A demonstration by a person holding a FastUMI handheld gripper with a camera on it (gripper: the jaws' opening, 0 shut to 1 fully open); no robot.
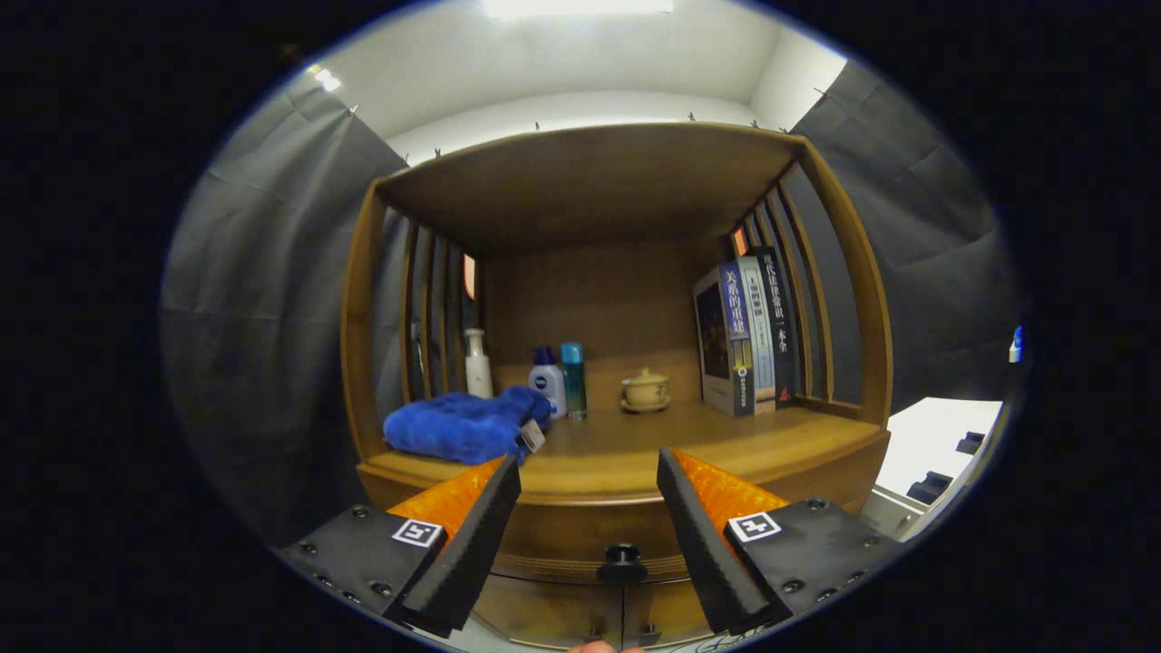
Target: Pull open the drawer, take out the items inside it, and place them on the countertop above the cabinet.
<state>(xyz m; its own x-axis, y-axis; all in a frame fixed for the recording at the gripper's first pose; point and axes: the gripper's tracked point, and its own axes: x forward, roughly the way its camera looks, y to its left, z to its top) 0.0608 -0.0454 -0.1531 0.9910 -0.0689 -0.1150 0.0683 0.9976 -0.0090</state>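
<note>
A wooden cabinet stands ahead of me, its countertop (726, 444) lying just beyond my fingertips. Under the countertop's front edge runs the drawer front (580, 540), shut, with a small dark round knob (621, 562) at its middle. My gripper (590, 476) is open and holds nothing; the knob sits low between its two fingers, a little way beyond them. What lies inside the drawer is hidden.
On the countertop lie a blue towel (463, 424) at the left, a white bottle (477, 365), two small bottles (560, 379), a lidded cup on a saucer (645, 390) and several upright books (744, 336) at the right. A shelf roof and slatted sides enclose it.
</note>
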